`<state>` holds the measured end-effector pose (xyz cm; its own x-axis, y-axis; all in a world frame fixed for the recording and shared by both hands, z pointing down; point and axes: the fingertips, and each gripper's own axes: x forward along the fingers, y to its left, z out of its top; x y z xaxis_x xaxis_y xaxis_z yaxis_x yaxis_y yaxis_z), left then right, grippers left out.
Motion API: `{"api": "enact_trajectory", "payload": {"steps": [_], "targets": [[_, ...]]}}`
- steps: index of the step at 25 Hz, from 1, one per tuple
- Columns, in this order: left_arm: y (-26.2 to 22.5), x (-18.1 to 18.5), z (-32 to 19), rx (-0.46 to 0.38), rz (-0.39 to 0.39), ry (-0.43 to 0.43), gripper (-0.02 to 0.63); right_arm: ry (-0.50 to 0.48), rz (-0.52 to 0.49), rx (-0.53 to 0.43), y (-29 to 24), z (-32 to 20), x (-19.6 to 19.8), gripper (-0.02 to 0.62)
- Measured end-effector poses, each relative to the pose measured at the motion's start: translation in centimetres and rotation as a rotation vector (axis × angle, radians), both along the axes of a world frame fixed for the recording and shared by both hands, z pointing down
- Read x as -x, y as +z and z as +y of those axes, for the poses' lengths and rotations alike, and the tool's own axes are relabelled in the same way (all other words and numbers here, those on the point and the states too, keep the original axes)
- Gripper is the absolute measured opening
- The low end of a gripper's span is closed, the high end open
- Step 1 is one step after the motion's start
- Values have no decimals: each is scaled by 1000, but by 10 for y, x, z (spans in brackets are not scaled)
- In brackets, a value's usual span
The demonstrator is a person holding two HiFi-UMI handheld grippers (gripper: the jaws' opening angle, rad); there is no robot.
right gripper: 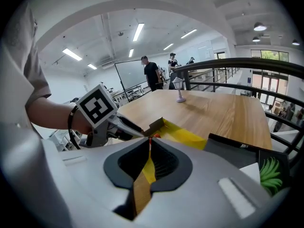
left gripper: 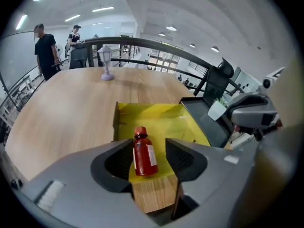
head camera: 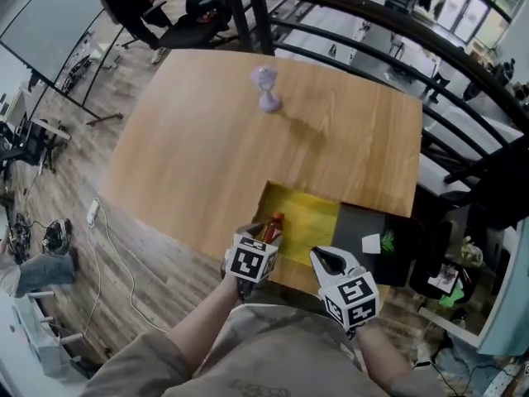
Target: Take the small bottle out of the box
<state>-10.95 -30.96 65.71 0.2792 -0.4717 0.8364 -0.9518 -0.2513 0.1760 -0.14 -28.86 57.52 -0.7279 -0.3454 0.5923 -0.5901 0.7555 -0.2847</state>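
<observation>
A small red bottle [head camera: 273,223] with a red cap lies on its side on the yellow floor of an open cardboard box [head camera: 314,209] at the table's near edge. My left gripper [head camera: 269,238] reaches into the box at its left end. In the left gripper view the bottle [left gripper: 145,156] lies between the open jaws, cap pointing away, with the left pad close against it. My right gripper [head camera: 327,261] is at the box's near wall. In the right gripper view its jaws [right gripper: 148,144] are shut on that thin cardboard wall [right gripper: 142,175].
A lilac lamp-shaped figurine [head camera: 265,88] stands at the table's far side. Right of the box lies a black tray [head camera: 376,242] with a white piece and a green plant. A dark railing [head camera: 372,23] runs behind the table. People stand far off.
</observation>
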Motion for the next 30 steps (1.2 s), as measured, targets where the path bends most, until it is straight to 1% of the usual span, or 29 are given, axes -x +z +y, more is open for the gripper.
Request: {"api": "enact_trajectory", "payload": {"steps": [5,9,12,13,15,17,22,24,25,28,30], "targets": [[25,-1,-3,100,-33,35,218,36,3,17,3,-6,-5,20],[30,2,-16,87,-83,67,218,68,8,24,8,-13,-11,21],[34,2,-21,95,-118,102,221,83,7,32,11,-15,-12,21],[37,1,-20,106,-127,116,221,89,7,35,12,-15,-12,21],[51,1,-13,158,-143,135,221,98,6,35,11,-16,-12,20],[63,2,-10,183,-183,162,219,105,2,33,10,-17,-11,21],[70,-3,-16,158,-279,250,224,119,4,27,10,-18,-9,21],[73,-4,-18,144,-327,301,224,124,3,28,9,-17,-8,21],[74,-6,-18,138,-358,341,225,126,2,29,8,-16,-8,20],[80,-9,-15,121,-464,502,228,130,7,33,10,-12,-7,21],[83,-10,-14,106,-505,586,225,132,9,33,12,-11,-6,21]]}}
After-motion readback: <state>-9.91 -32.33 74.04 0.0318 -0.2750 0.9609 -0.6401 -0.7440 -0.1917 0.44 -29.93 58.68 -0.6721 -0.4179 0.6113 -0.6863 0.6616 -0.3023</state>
